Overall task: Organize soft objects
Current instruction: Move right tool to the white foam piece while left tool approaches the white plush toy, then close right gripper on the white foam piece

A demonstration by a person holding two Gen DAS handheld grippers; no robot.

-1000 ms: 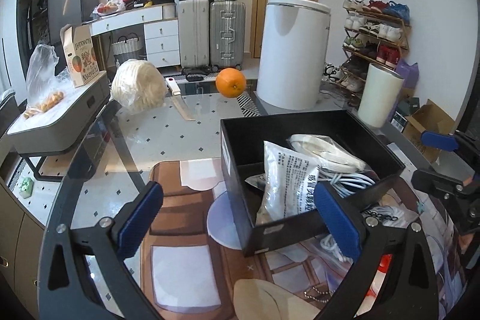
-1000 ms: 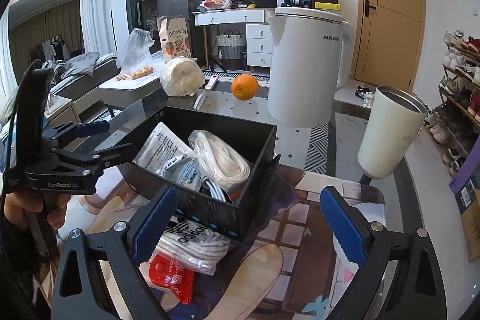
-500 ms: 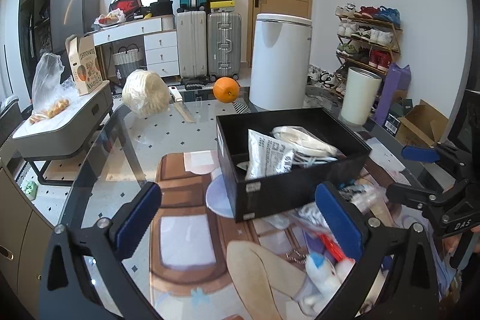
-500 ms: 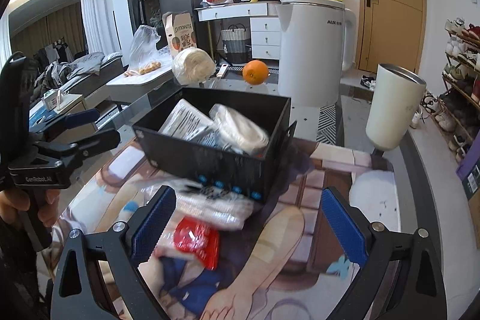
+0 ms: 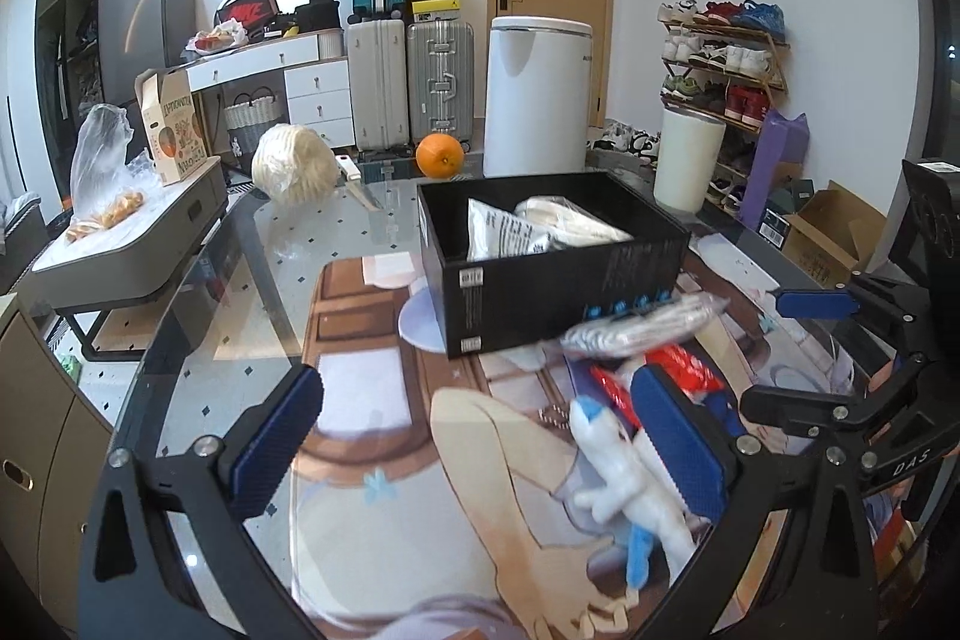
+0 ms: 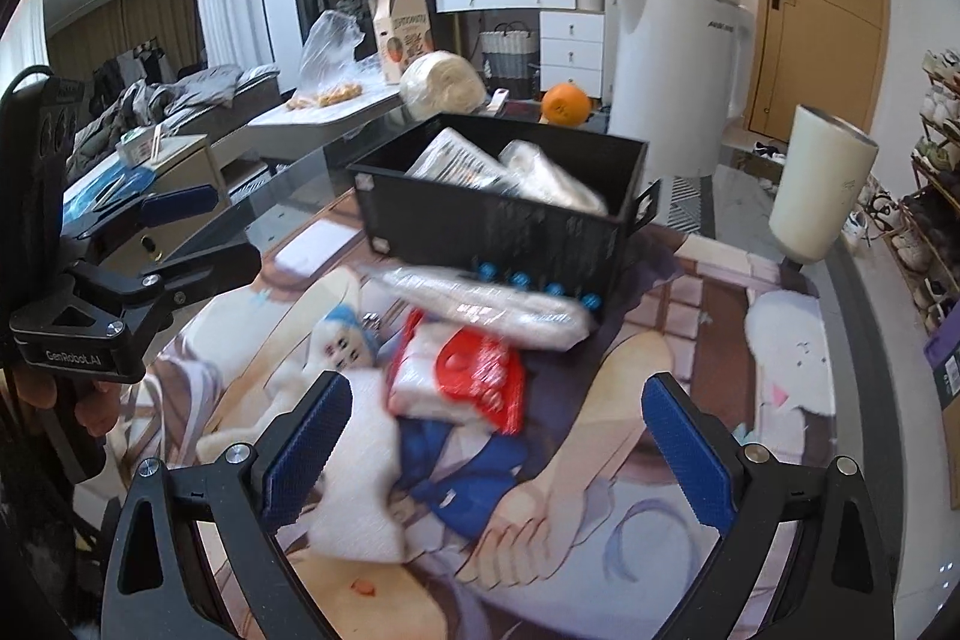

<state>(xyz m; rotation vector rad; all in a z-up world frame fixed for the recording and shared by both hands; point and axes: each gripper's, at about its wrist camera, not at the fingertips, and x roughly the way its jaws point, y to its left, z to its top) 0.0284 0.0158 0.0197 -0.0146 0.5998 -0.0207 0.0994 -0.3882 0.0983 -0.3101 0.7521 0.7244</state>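
We see a glass tabletop (image 5: pixel 198 292) covered in part by a printed mat (image 6: pixel 690 340). On the mat stands a black box (image 5: pixel 540 280), its long axis running left to right in the left wrist view; it holds a white printed pouch (image 5: pixel 498 235) and a clear-wrapped white bundle (image 5: pixel 570 226). Behind it stand a white kettle (image 5: pixel 537 94) and, to the right, a cream tumbler (image 6: pixel 822 184).

Just in front of the box lies the heap of soft things. A white plush toy (image 5: pixel 624 484) with blue trim lies nearest us, its long axis running near to far, head towards the box. A long bagged white sock bundle (image 6: pixel 480 304) lies crosswise against the box's near wall, over a red-and-white packet (image 6: pixel 462 382). A blue cloth (image 6: pixel 456 454) lies under the packet.

Our left claw (image 5: pixel 480 442) is released, fingers spread wide over the mat, holding nothing. Our right claw (image 6: pixel 498 442) is likewise spread wide, above the heap, grasping nothing.

Farther off sit a pale round bundle (image 5: pixel 294 163) and an orange (image 5: pixel 441 155).
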